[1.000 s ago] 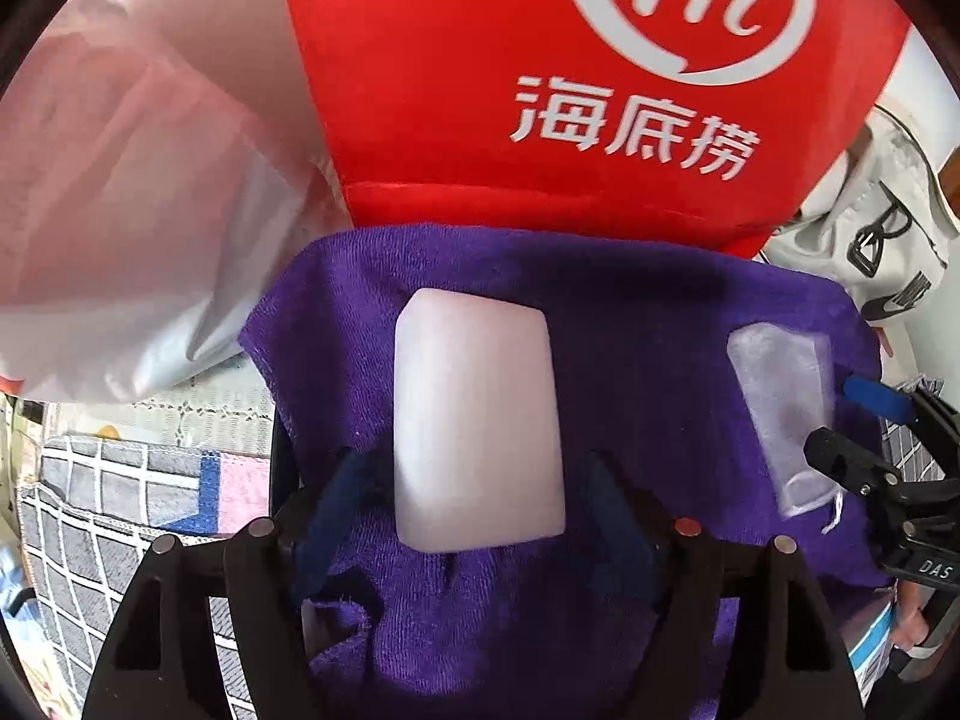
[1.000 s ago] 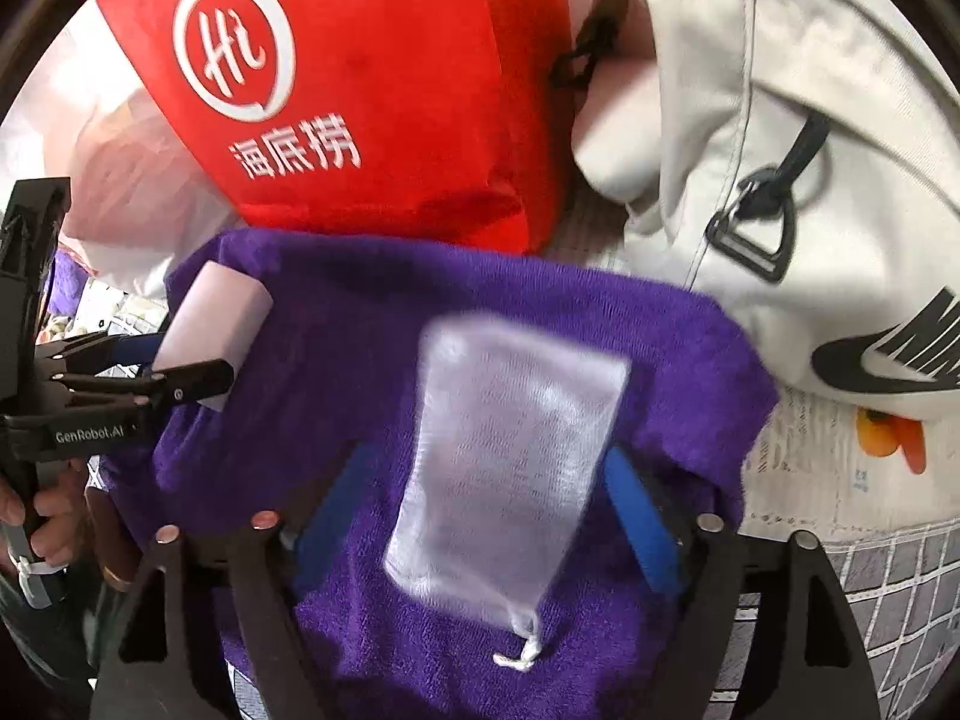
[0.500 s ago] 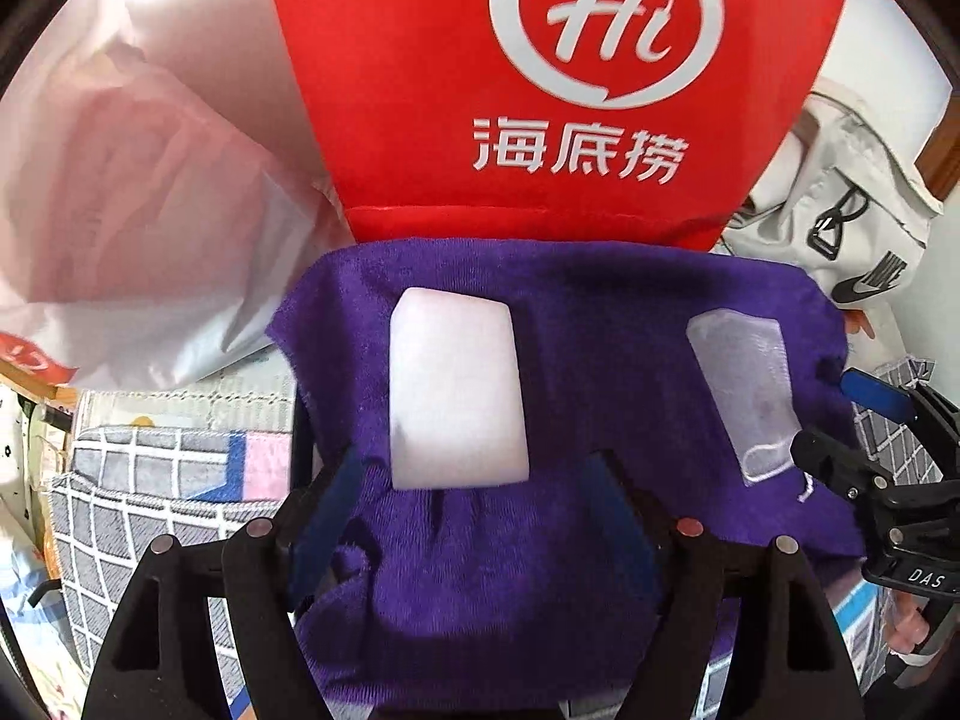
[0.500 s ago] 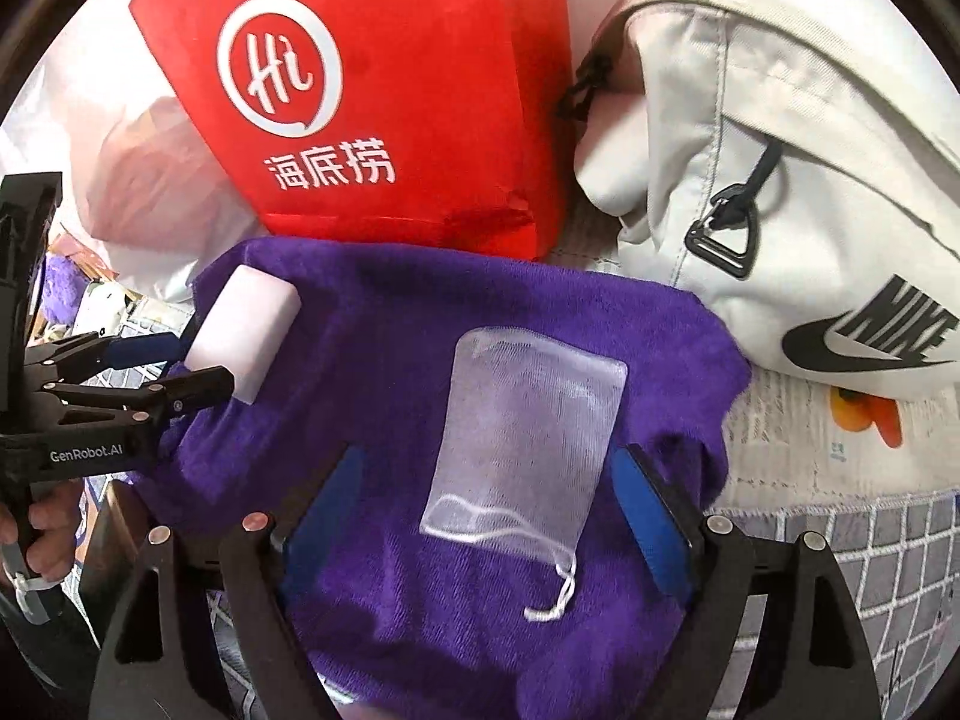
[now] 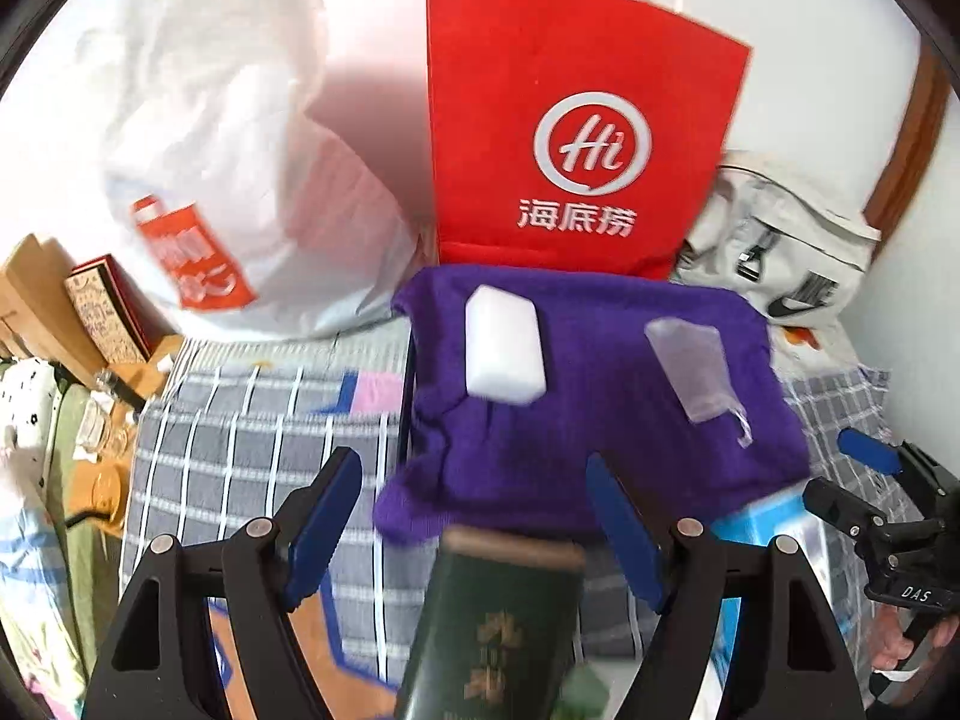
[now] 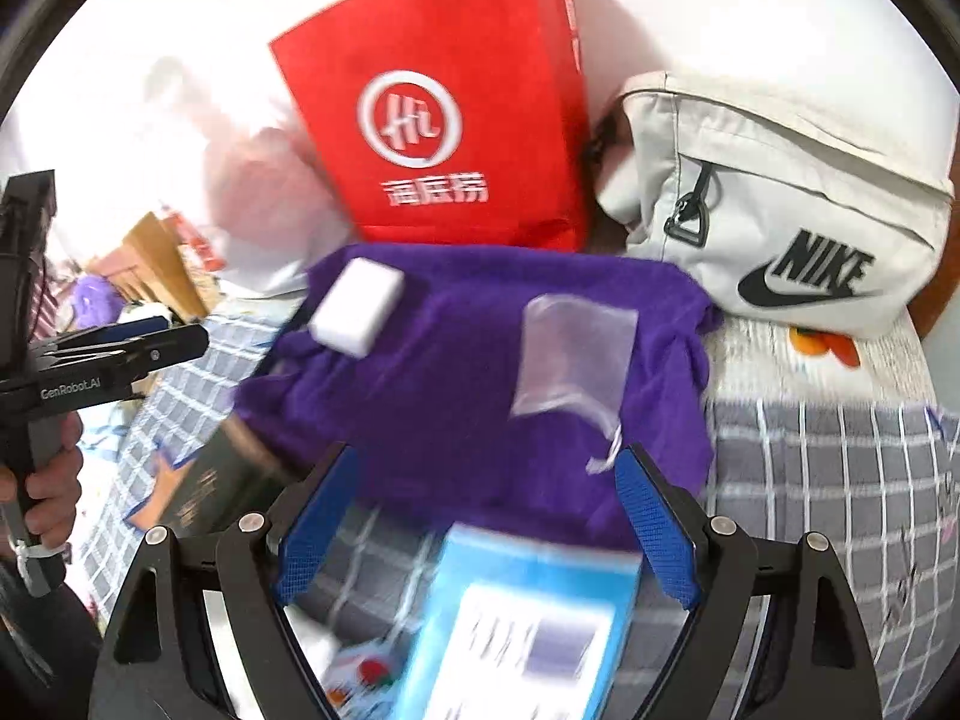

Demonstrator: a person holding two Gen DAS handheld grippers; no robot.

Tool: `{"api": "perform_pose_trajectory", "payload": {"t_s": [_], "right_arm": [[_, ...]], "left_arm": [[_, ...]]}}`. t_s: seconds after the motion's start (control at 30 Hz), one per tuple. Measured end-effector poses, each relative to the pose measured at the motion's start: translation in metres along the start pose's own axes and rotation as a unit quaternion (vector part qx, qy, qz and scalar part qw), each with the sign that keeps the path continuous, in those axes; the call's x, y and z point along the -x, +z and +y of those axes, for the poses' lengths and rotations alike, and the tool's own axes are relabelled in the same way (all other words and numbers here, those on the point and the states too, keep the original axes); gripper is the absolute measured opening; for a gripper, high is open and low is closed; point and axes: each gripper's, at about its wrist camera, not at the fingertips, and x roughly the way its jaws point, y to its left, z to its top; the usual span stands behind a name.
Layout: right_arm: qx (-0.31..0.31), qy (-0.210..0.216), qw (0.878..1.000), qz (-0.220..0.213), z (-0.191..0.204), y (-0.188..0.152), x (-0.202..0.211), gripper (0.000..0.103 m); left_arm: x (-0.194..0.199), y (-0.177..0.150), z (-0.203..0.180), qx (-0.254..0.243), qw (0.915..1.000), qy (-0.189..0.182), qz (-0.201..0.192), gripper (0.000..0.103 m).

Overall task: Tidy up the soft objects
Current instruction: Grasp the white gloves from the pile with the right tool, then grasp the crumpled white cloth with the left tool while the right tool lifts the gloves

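Observation:
A purple towel (image 5: 600, 420) (image 6: 456, 372) lies spread on the checked bedding. On it rest a white foam block (image 5: 504, 348) (image 6: 357, 306) at the left and a sheer drawstring pouch (image 5: 696, 369) (image 6: 570, 354) at the right. My left gripper (image 5: 474, 522) hangs open above and short of the towel's near edge, holding nothing. My right gripper (image 6: 486, 516) is open too, near the pouch's cord, gripping nothing. Each gripper shows at the edge of the other's view: the right gripper (image 5: 864, 480) and the left gripper (image 6: 138, 342).
A red paper bag (image 5: 576, 138) (image 6: 444, 108) stands behind the towel, a white plastic bag (image 5: 228, 180) to its left, a cream Nike bag (image 6: 780, 210) to its right. A dark green box (image 5: 498, 630) and a light blue box (image 6: 528, 618) lie below the grippers.
Both grippers have pulled back and up from the towel. The foam block and the pouch now sit farther off, and the boxes in front have come into view.

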Motion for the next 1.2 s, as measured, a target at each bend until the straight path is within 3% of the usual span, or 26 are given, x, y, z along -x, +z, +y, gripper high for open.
{"api": "perform_pose_trajectory", "payload": {"t_s": [0.17, 0.4, 0.7, 0.73, 0.77, 0.8, 0.83, 0.87, 1.1, 1.2], "right_arm": [[0.014, 0.024, 1.000, -0.005, 0.036, -0.039, 0.022, 0.087], [0.056, 0.055, 0.997, 0.017, 0.089, -0.082, 0.013, 0.087], [0.132, 0.018, 0.990, 0.051, 0.134, -0.104, -0.024, 0.085], [0.146, 0.008, 0.988, 0.053, 0.139, -0.105, -0.029, 0.082], [0.159, -0.001, 0.986, 0.055, 0.143, -0.106, -0.034, 0.072], [0.165, -0.006, 0.984, 0.061, 0.144, -0.106, -0.038, 0.054], [0.167, -0.010, 0.983, 0.071, 0.145, -0.106, -0.042, 0.041], [0.163, -0.008, 0.984, 0.077, 0.143, -0.106, -0.043, 0.020], [0.110, 0.082, 0.990, 0.004, 0.138, -0.087, 0.013, 0.015], [0.082, 0.116, 0.990, -0.003, 0.132, -0.083, 0.027, 0.015]], "left_arm": [[0.031, -0.044, 0.008, 0.018, 0.9998, -0.007, -0.001, 0.076], [0.037, -0.103, 0.034, 0.045, 0.9987, 0.024, 0.011, 0.076], [0.020, -0.151, 0.068, 0.099, 0.9946, 0.012, 0.028, 0.076], [0.020, -0.153, 0.069, 0.100, 0.9945, 0.012, 0.029, 0.076], [0.019, -0.156, 0.072, 0.101, 0.9944, 0.012, 0.030, 0.076], [0.019, -0.159, 0.075, 0.102, 0.9942, 0.012, 0.031, 0.076], [0.018, -0.160, 0.076, 0.104, 0.9940, 0.012, 0.032, 0.076], [0.018, -0.163, 0.078, 0.106, 0.9938, 0.010, 0.033, 0.076], [0.016, -0.171, 0.080, 0.114, 0.9927, -0.013, 0.038, 0.076], [0.019, -0.175, 0.074, 0.106, 0.9935, -0.023, 0.036, 0.076]]}}
